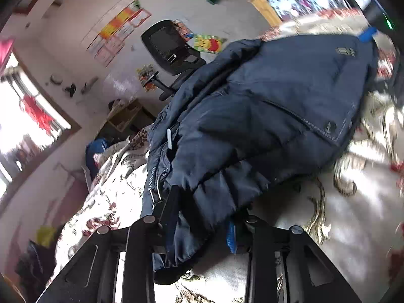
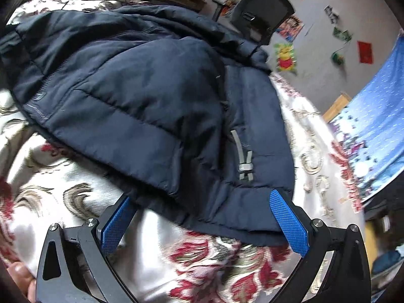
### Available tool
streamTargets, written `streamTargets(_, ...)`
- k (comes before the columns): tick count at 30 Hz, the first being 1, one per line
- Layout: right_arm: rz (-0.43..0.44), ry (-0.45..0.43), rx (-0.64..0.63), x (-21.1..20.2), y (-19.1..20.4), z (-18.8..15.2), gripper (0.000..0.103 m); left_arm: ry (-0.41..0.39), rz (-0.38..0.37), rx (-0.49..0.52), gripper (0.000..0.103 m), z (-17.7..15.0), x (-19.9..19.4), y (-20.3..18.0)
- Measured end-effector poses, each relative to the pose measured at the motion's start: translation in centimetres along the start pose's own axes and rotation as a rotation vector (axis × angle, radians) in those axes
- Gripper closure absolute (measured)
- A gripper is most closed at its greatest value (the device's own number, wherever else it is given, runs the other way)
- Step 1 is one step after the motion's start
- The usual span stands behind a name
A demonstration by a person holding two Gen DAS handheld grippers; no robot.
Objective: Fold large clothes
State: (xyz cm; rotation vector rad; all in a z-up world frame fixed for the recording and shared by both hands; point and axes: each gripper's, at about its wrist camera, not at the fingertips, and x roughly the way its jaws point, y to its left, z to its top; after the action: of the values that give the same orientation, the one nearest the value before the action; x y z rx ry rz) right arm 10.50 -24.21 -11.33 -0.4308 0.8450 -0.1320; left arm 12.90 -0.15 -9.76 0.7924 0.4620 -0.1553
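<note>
A dark navy padded jacket [image 1: 265, 106] lies bunched on a floral bedspread [image 1: 353, 227]. My left gripper [image 1: 202, 217] is shut on a fold of the jacket's edge and lifts it off the bed; cloth hangs between its black fingers, hiding most of the blue pads. In the right wrist view the jacket [image 2: 141, 96] spreads across the bed, a grey cord toggle [image 2: 244, 161] near its hem. My right gripper [image 2: 199, 202] is open, its blue pads [image 2: 287, 222] wide apart on either side of the jacket's hem, the left one partly tucked under it.
The bedspread [image 2: 207, 260] is white with red and brown flowers. A black office chair [image 1: 171, 48] stands beyond the bed by a wall with posters. A window [image 1: 22, 116] is at left. A blue patterned cloth [image 2: 373, 126] hangs at right.
</note>
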Motion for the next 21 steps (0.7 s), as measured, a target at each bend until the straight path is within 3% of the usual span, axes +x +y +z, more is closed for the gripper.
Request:
streamTargets(7,-0.009,-0.020,0.041,0.7,-1.1,0.6,0.003,0.021,-0.018,-0.125,0.086,1.2,0.5,1.9)
streamTargets(10,0.009,-0.040,0.063,0.5,-1.5,0.9,0.020,0.018,-0.012,-0.152,0.089,1.6,0.4,2.3)
streamTargets(15,0.105,-0.039,0.121,0.4,-1.8,1.1,0.059,0.029,-0.019,-0.248,0.092,2.8,0.2,3.5)
streamTargets(18,0.176,-0.043,0.243,0.1,-2.9,1.6,0.076,0.042,-0.047,-0.347,0.093,3.7,0.1,5.0)
streamTargets(21,0.185,-0.079,0.318,-0.7,-3.7,2.3,0.088,0.055,-0.068,-0.446,0.094,4.3,-0.1,6.3)
